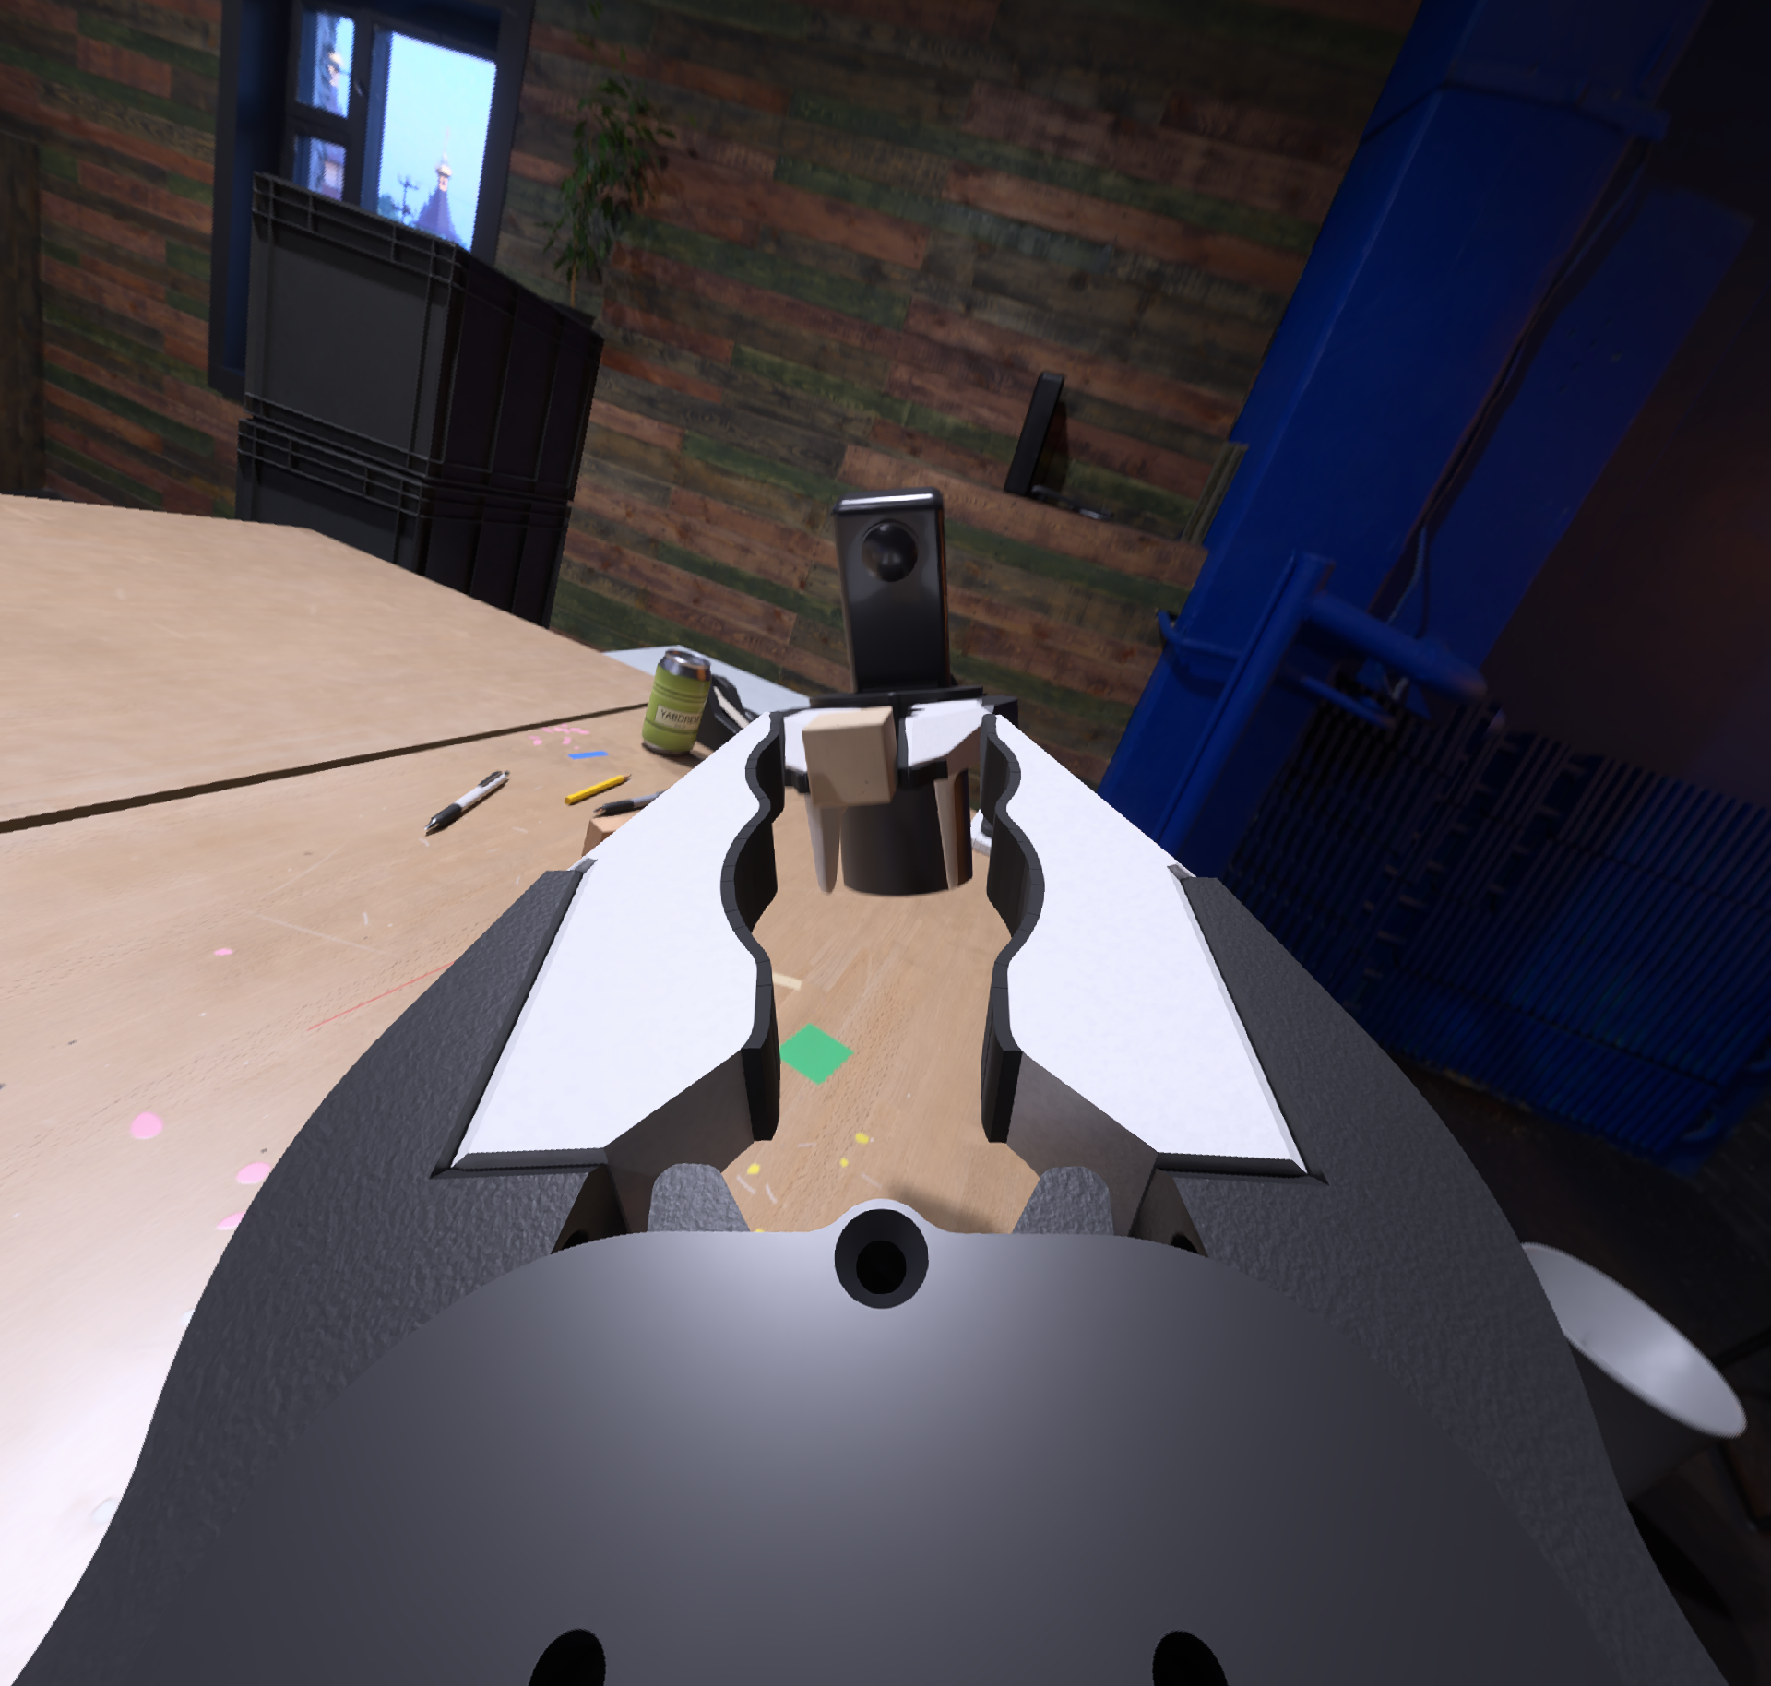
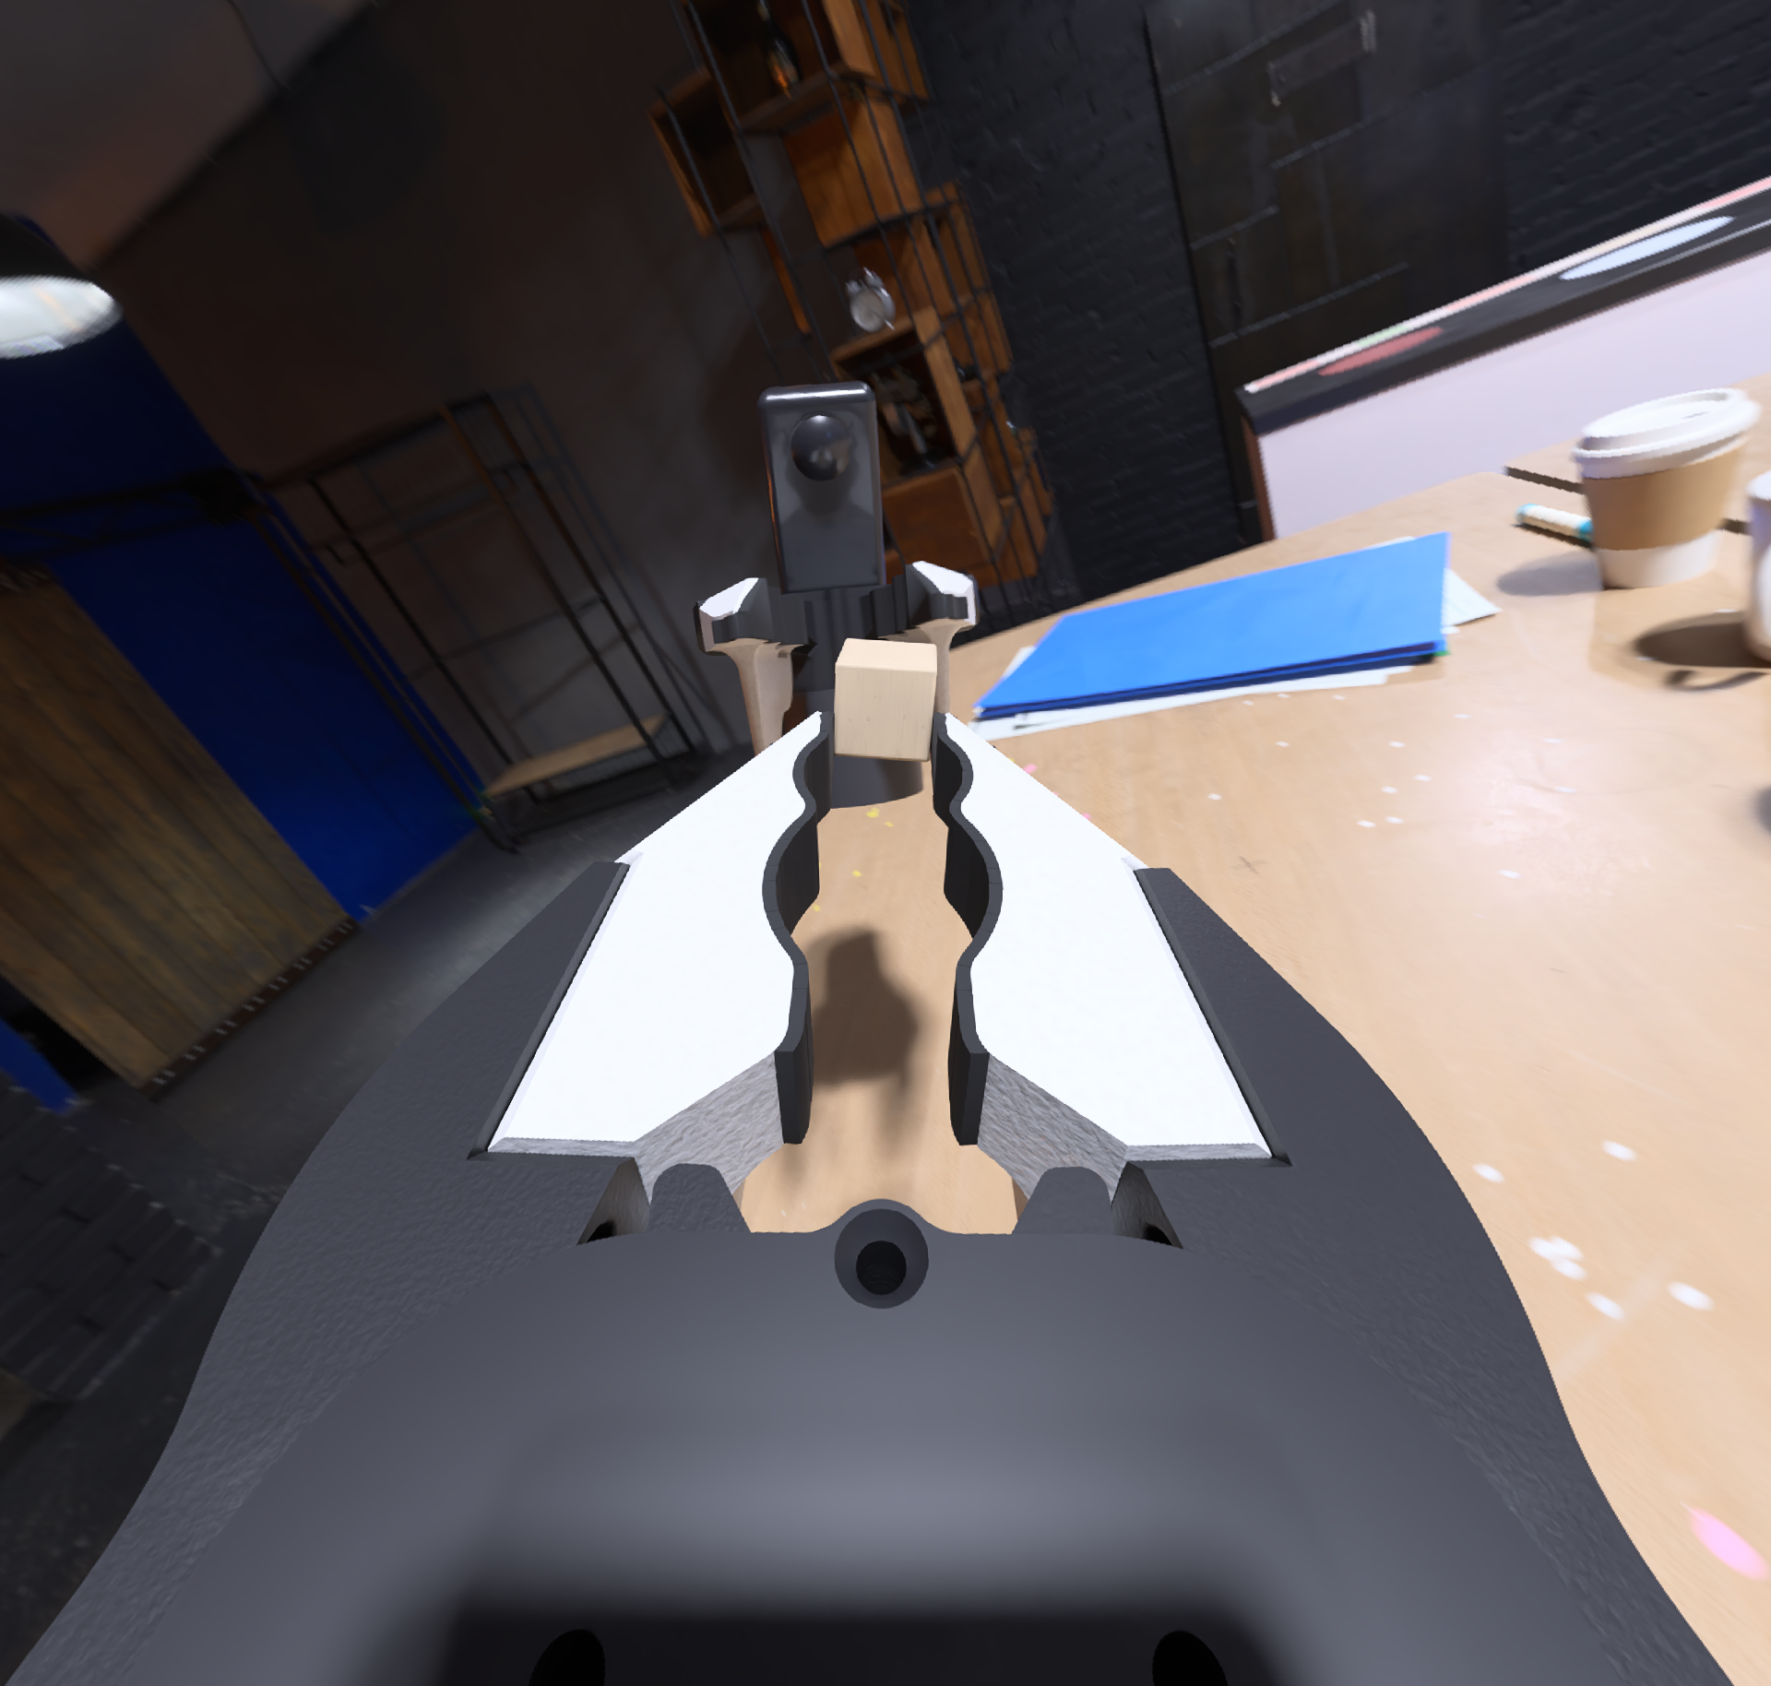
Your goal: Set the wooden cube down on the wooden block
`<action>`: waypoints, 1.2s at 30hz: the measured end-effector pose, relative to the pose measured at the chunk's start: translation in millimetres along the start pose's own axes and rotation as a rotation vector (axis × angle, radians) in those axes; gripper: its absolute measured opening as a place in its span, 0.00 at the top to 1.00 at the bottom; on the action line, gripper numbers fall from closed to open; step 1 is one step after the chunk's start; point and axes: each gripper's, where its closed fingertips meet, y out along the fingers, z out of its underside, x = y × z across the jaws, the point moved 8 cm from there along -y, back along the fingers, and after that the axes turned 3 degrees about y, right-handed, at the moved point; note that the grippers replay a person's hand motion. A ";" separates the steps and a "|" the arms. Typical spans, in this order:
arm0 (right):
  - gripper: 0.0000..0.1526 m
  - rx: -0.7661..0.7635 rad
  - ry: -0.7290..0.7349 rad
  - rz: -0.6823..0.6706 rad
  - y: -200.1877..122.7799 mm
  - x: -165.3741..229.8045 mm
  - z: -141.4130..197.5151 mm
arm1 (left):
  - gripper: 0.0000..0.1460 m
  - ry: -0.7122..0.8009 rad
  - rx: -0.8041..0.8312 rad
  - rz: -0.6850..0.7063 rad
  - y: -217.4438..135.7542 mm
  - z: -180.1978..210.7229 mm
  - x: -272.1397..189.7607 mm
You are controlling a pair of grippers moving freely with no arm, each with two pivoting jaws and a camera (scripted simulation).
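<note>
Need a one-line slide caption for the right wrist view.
Right gripper pinches the wooden cube above the table, left gripper facing it; blue folder and paper cup off to the right.

wooden block (image 1: 602, 837) mostly hidden behind the left gripper's finger, white mug (image 2: 1759, 576) cut by the right edge — coffee cup (image 2: 1656, 490) blurred, green can (image 1: 680, 703) partly hidden

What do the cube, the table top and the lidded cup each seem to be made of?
Wooden cube: pale bare wood with a matt finish; faint grain shows on its faces.
Table: light wood board, perhaps plywood; fine grain lines and a slight sheen.
Cup: probably paper, with a brown sleeve and a white lid that looks like plastic; it looks smooth and matt.
</note>
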 end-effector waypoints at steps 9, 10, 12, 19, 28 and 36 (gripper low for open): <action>0.87 0.302 -0.271 0.432 -111.6 13.7 -145.1 | 0.69 0.114 0.043 -0.201 -25.6 -11.6 6.2; 0.87 0.344 -0.279 0.506 -127.8 12.6 -161.8 | 0.69 0.133 0.063 -0.217 -25.9 -11.8 6.0; 0.87 0.398 -0.293 0.623 -156.8 9.6 -186.8 | 0.69 0.172 0.108 -0.251 -23.2 -9.7 6.1; 0.87 0.566 -0.284 0.845 -238.6 -26.3 -196.6 | 0.72 0.174 0.233 -0.270 1.7 11.3 14.1; 0.87 0.746 -0.231 0.892 -285.4 -97.8 -121.9 | 0.74 0.661 0.614 -1.029 16.6 40.9 42.4; 0.87 0.808 -0.294 0.871 -283.6 -114.1 -109.7 | 0.71 0.701 0.621 -1.119 16.4 44.7 49.7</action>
